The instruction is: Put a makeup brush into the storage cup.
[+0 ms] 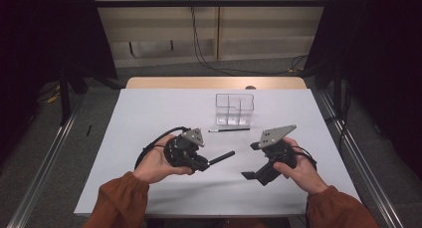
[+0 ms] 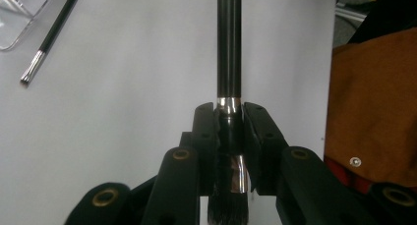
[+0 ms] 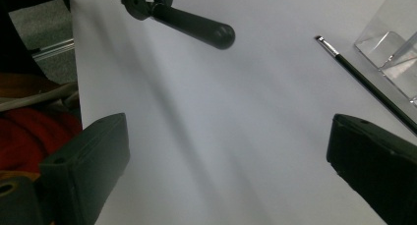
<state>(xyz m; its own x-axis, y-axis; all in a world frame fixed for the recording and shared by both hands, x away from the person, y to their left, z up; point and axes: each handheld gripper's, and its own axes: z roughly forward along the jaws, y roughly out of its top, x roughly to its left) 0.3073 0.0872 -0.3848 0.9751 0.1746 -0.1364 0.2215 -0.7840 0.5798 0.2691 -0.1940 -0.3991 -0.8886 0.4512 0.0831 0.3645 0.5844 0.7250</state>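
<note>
I saw the white bench (image 1: 149,118) spread bare around both claws, dark curtains beyond it. My left claw (image 2: 228,112) was clamped on the thick black brush (image 2: 229,48), handle pointing ahead. My right claw (image 3: 223,151) gaped wide, holding nothing, well apart. Past them lay the clear organizer (image 1: 234,109) and thin brush (image 1: 229,130).

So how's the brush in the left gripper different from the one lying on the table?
The thick brush is clamped in the left gripper and held off the table; the thin brush lies flat and untouched beside the clear organizer. The thick brush has a stout handle and a full dark tuft; the thin brush is slender with a small flat tip. Both have dark handles and a silver ferrule.
</note>
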